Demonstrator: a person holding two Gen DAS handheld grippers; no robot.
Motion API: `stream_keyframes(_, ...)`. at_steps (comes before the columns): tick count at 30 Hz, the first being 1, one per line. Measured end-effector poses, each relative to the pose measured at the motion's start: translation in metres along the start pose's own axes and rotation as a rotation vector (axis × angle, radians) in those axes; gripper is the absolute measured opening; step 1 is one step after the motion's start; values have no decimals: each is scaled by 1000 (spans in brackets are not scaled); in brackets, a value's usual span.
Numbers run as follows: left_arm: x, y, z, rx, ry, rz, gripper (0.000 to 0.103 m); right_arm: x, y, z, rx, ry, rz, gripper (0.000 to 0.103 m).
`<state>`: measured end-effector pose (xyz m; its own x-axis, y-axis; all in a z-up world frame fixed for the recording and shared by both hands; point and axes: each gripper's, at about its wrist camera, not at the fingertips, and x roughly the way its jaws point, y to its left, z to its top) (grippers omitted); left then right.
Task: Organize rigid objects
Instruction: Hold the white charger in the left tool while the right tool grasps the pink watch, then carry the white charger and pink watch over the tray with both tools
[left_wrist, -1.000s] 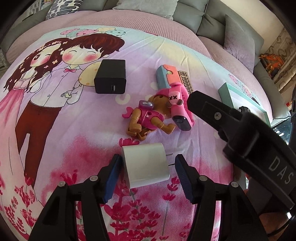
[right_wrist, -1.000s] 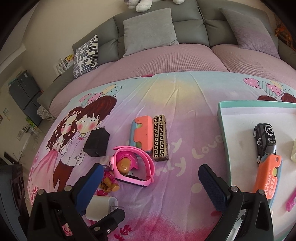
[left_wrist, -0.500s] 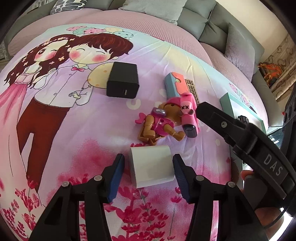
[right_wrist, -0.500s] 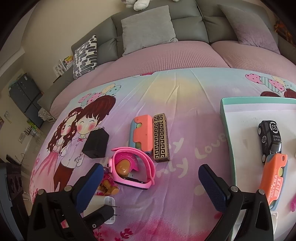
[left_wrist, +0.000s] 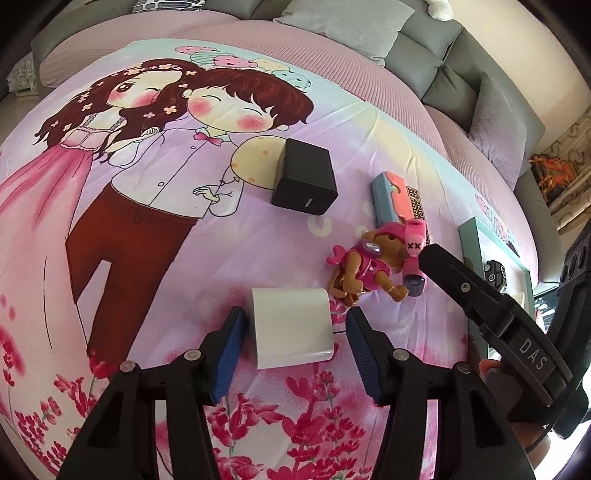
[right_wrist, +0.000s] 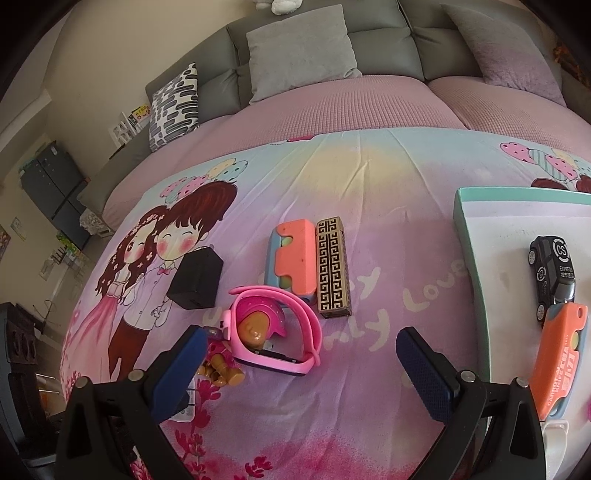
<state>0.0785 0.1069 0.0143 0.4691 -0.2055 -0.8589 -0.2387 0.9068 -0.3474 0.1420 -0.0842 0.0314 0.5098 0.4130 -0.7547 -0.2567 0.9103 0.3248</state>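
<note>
Left gripper (left_wrist: 295, 345): jaws opening, white charger (left_wrist: 291, 326) between them, resting on the printed bedsheet (left_wrist: 184, 258). Left pad touches or nearly touches the charger's side; a clear gap shows at the right pad, so no grip at present.

Right gripper (right_wrist: 301, 363): jaws wide apart, nothing between them, hanging over the pink watch (right_wrist: 275, 325).

Charger orientation: blocky, slightly longer toward and away from the camera. Its prongs (left_wrist: 338, 332) point to 3 o'clock, toward the right pad.

Risks, as judgement:
- The right pad would close on the thin prongs rather than a flat face; the charger could twist or pop out.
- Soft sheet gives underneath, so the pads may catch fabric.
- Toy dog figure (left_wrist: 364, 267) lies near, at 1 o'clock from the charger; a swing that way could knock it.

Black charger (left_wrist: 304, 182) sits well apart at 12 o'clock. The teal-rimmed tray (right_wrist: 476, 266), at 3 o'clock in the right view, already holds a toy car (right_wrist: 552, 271).
</note>
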Motion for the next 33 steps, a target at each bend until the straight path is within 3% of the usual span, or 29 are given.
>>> stream_keyframes(10,9,-23,-3,91,30,32,72,3,5,0,-5,2,32,103)
stream_keyframes(17,13,-31,-5,120,14,80,72,11,6,-2,1,24,40,97)
stream_keyframes(25,18,-39,-6,141,-6,120,72,19,3,-4,18,43,34,81)
stream_keyframes(28,18,-38,-4,146,-17,143,62,19,3,-4,21,48,51,74)
stream_keyframes(31,15,-33,-3,120,-25,121,62,18,5,-4,24,52,72,64)
stream_keyframes(33,14,-33,-2,120,-30,123,62,18,6,-4,22,53,80,64)
